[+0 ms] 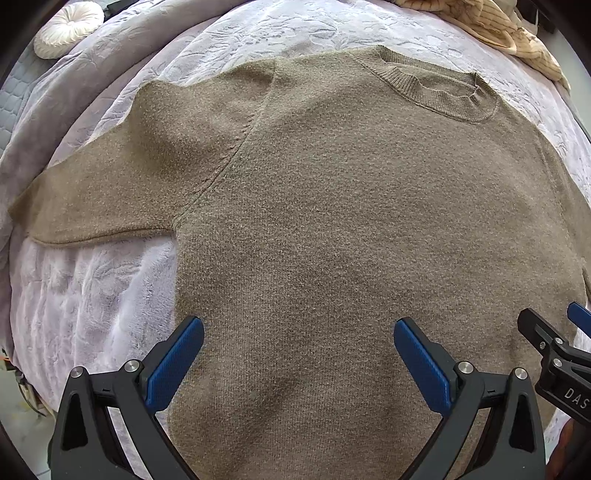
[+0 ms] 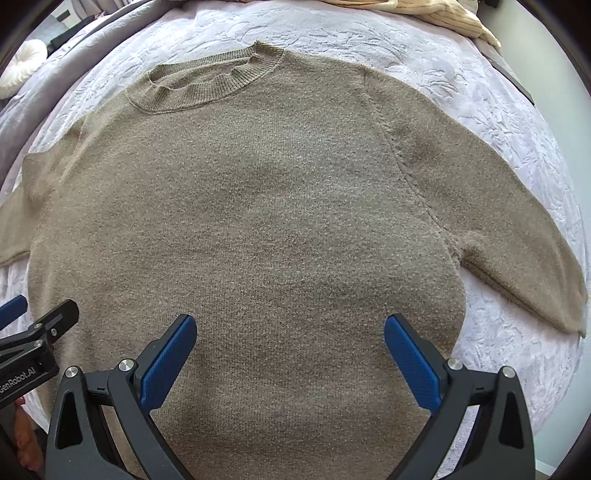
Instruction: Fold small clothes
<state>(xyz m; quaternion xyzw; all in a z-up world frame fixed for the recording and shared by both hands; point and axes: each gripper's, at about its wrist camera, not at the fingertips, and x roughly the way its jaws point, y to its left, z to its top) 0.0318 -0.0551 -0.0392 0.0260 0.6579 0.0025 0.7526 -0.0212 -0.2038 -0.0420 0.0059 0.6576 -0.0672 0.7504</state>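
From the left wrist camera I see the brown knit sweater (image 1: 325, 229) spread flat, front up, across the middle of the bed (image 1: 92, 295), which is covered in a pale lilac embossed blanket. Its ribbed collar (image 1: 432, 92) points toward the far edge of the bed, and one sleeve (image 1: 103, 184) runs out toward the bed's left edge. My left tongs (image 1: 298, 354) hang over the lower body of the sweater with the blue pads (image 1: 173, 363) spread wide — nothing between them, and I cannot tell whether the tips touch the knit. At the right border the tip of the right tongs (image 1: 554, 354) juts in beside them. A round white cushion (image 1: 68, 27) lies at the far left corner of the bed, and a heap of cream striped fabric (image 1: 495, 26) sits at the far right corner.

From the right wrist camera the same sweater (image 2: 251, 221) fills the frame, collar (image 2: 207, 81) toward the far edge, the other sleeve (image 2: 517, 236) stretched toward the right edge of the bed (image 2: 498, 110). My right tongs (image 2: 290, 350) sit above the lower part of the sweater body, pads (image 2: 168, 362) set wide apart and holding nothing. The left tongs (image 2: 40, 325) show at the left border, only partly in frame. The cream fabric (image 2: 443, 14) lies along the far edge, and the white cushion (image 2: 22, 64) is far left — blurred by the lens there, so possibly a small pillow.
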